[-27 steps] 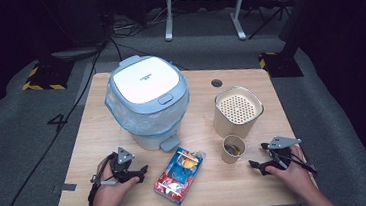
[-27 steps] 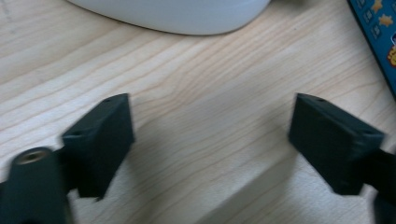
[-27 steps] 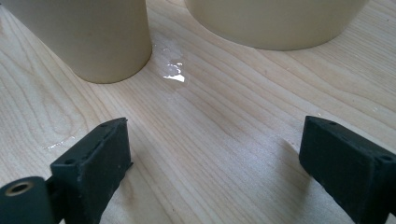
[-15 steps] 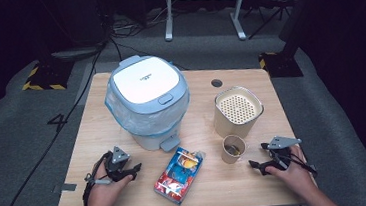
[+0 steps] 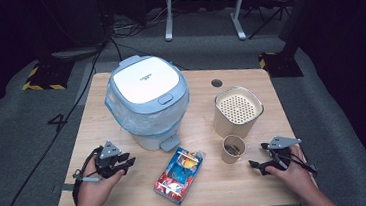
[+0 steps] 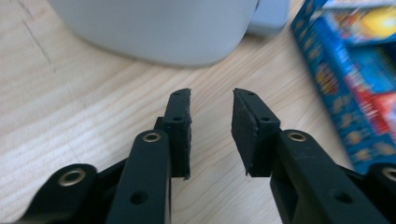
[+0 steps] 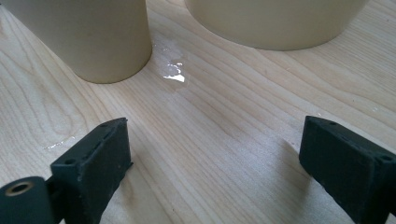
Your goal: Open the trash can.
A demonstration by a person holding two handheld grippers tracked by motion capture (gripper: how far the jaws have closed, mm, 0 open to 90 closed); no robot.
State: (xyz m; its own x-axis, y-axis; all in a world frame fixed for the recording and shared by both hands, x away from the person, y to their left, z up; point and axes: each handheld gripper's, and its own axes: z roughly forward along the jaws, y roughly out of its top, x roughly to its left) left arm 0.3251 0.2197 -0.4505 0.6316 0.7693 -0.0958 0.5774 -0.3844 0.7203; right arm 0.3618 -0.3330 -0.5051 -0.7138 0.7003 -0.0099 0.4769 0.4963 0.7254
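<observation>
Just beyond the right gripper's (image 5: 260, 159) spread, empty fingers stands the cup (image 5: 233, 149).

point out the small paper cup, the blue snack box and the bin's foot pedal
small paper cup (image 5: 233, 149), high view, outer wall
blue snack box (image 5: 179, 174), high view, printed top face
foot pedal (image 5: 171, 143), high view, flat top
</observation>
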